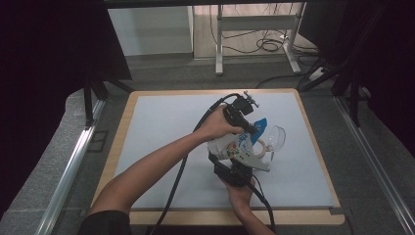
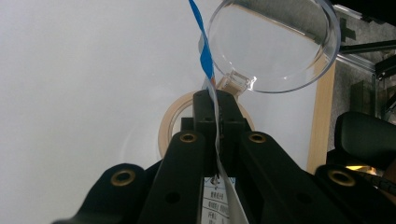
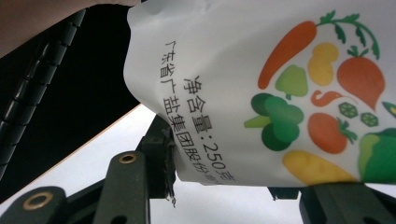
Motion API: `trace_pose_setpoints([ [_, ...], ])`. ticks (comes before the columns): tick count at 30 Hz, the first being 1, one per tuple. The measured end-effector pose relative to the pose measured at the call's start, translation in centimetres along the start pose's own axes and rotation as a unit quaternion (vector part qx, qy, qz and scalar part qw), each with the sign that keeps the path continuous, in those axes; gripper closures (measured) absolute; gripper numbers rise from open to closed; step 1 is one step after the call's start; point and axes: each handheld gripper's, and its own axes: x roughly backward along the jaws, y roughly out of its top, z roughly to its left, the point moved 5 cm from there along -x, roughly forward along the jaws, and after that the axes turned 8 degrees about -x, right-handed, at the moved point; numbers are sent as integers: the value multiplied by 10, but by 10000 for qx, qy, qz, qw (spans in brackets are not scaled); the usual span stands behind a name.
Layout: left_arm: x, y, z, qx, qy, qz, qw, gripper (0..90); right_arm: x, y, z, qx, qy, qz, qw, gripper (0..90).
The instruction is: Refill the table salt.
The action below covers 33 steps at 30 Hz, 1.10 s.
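- Left gripper point(image 1: 253, 128): mine, coming in from the left and reaching over the middle of the table point(image 1: 161, 147); the jaws are clamped flat on the thin top seam of the salt pouch point(image 1: 238, 147), which runs up between them in the left gripper view point(image 2: 215, 135).
- Salt pouch: white plastic packet with a blue top edge point(image 2: 201, 42), held up off the table between my two grippers. I judge it soft and slack, its weight sagging low, the film rather slippery; best taken by the flat sealed edges, not the belly.
- Printing on the pouch point(image 3: 205, 126): Chinese characters, with "净含量:250克" legible, and a line beginning "广东省广盐集团股份"; beside it a picture of carrots, broccoli, tomato and other vegetables point(image 3: 322, 98). A small printed label near the seam is too small to read.
- Right gripper point(image 1: 234, 172): mine, below the pouch, jaws half apart and pinching its lower edge, the near jaw biting the corner point(image 3: 170, 161).
- Tape roll point(image 2: 173, 122): tan ring lying on the table just under the pouch.
- Clear plastic bowl point(image 1: 277, 137): just right of the pouch, empty, and likely light enough to tip.
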Motion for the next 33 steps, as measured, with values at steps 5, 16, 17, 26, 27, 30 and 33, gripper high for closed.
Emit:
trace_pose_setpoints([
  [5, 0, -1, 0, -1, -3, 2, 10000, 898, 0, -1, 0, 4, 6, 11, 10000, 525],
  [16, 0, 1, 0, -7, 3, -18, 10000, 898, 0, 0, 0, -1, 17, 6, 10000, 525],
  [17, 0, 1, 0, -7, 3, -18, 10000, 898, 0, 0, -1, 5, 15, 1, 10000, 525],
  [26, -2, 3, 0, -25, 0, 2, 10000, 898, 1, 1, -3, -40, -2, -12, 10000, 525],
  [27, -2, 3, 0, -23, 1, 1, 10000, 899, 1, 1, -3, -41, -3, -12, 10000, 525],
  [30, -2, 3, 0, -21, 4, -2, 10000, 899, 1, 1, -3, -41, -4, -14, 10000, 525],
  [33, -2, 4, -1, -26, 5, -3, 10000, 899, 2, 1, -3, -43, -3, -21, 10000, 525],
])
